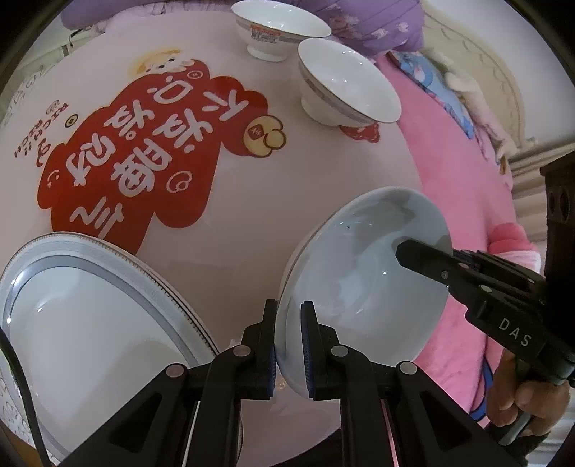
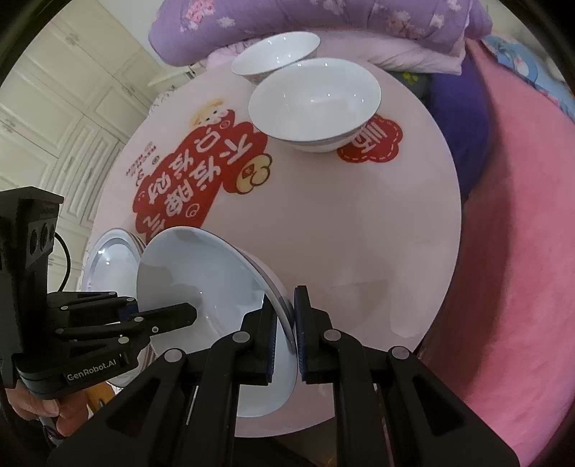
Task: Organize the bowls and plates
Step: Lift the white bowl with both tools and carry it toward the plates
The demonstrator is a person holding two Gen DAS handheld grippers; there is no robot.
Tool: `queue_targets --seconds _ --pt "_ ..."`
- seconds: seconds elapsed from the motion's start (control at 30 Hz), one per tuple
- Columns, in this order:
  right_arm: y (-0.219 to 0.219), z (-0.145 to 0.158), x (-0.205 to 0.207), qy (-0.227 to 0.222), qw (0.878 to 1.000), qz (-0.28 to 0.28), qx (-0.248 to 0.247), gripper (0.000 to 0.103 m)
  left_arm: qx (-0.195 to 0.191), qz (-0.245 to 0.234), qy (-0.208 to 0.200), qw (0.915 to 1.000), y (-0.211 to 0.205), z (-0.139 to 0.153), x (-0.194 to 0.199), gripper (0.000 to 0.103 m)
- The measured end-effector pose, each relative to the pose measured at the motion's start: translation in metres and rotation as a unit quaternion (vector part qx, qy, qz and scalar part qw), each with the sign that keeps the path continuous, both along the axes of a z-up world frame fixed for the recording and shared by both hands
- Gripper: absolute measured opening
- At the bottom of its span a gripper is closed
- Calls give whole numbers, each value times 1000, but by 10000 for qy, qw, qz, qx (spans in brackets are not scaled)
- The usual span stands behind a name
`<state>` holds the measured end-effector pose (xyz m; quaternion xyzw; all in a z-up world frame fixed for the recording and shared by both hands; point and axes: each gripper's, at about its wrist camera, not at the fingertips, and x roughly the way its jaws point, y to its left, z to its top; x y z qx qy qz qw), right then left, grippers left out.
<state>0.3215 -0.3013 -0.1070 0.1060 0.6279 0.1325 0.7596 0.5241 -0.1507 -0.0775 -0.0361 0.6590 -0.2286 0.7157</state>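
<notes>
Together the left gripper point(image 1: 289, 345) and right gripper point(image 2: 285, 334) pinch opposite rims of one bowl point(image 1: 363, 273), probably sharing its weight.

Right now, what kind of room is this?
Probably a bedroom at home. A purple quilt and pink bedding lie bunched beside the round table, and pale wardrobe doors stand behind it.

Glossy glazed ceramic bowls point(image 2: 314, 104), smooth printed tabletop point(image 2: 359, 233), plush pink blanket point(image 2: 521, 251)
</notes>
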Motion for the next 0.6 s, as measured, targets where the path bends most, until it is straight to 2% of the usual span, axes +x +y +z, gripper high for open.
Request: queue_targets --seconds 0.43,0.5,0.53,0.57,0.6 --pt "-4 -12 14 49 9999 -35 124 12 64 -39 -81 9999 -5 -9 10 10" --pt "-5 -14 15 59 9998 -62 173 14 50 -53 -77 9999 -5 -10 12 13" --pt "-7 -14 15 62 9997 -83 225 17 23 -68 -64 10000 -6 -10 13 19" --pt "-8 -14 15 39 9995 -106 283 20 20 -74 -58 10000 -7 -11 13 29" --pt "-10 -13 14 16 9994 -126 319 35 18 -77 -84 9999 -7 -10 14 35"
